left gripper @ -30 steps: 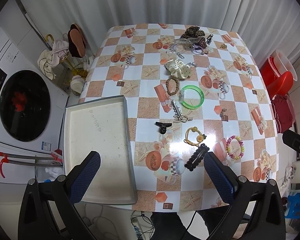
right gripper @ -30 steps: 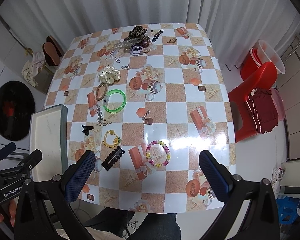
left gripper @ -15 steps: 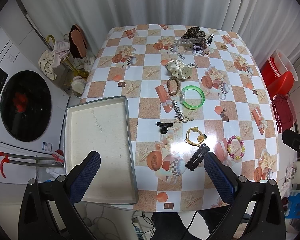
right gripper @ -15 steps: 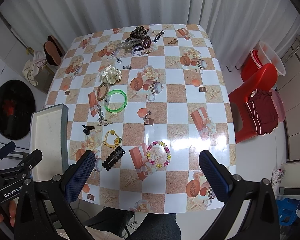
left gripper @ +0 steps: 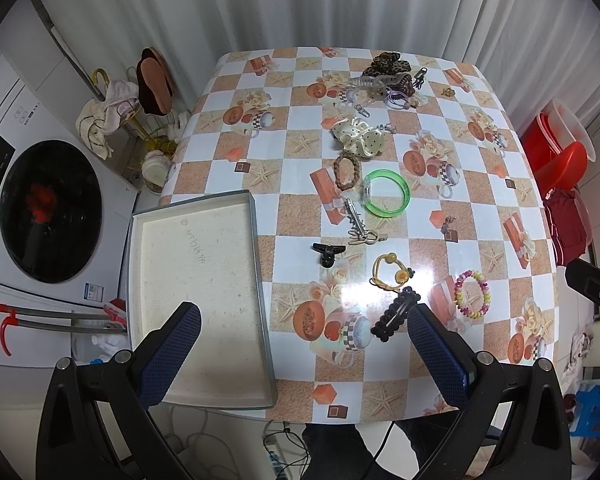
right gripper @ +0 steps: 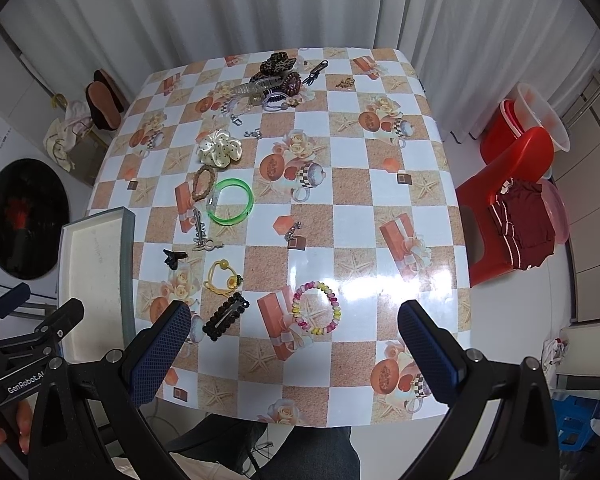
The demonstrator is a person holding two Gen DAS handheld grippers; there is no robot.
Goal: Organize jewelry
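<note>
Jewelry and hair pieces lie scattered on the checkered table (left gripper: 480,208): a green bangle (left gripper: 387,193), a beaded bracelet (left gripper: 472,294), a black beaded hair clip (left gripper: 394,315), a yellow hair tie (left gripper: 390,273), a small black clip (left gripper: 327,251), a cream scrunchie (left gripper: 358,137) and a pile (left gripper: 388,76) at the far edge. An empty grey tray (left gripper: 198,300) sits at the table's near left. My left gripper (left gripper: 300,354) is open and empty, high above the tray's right edge. My right gripper (right gripper: 294,354) is open and empty, high above the beaded bracelet (right gripper: 316,307).
A washing machine (left gripper: 40,216) stands left of the table. A red chair (right gripper: 508,204) with folded dark red cloth and red buckets (right gripper: 528,124) stand to the right. White curtains hang behind. A rack with slippers (left gripper: 152,80) is at the far left.
Both grippers have drifted very slightly; the table shifted a little in view. Nothing was picked up or moved.
</note>
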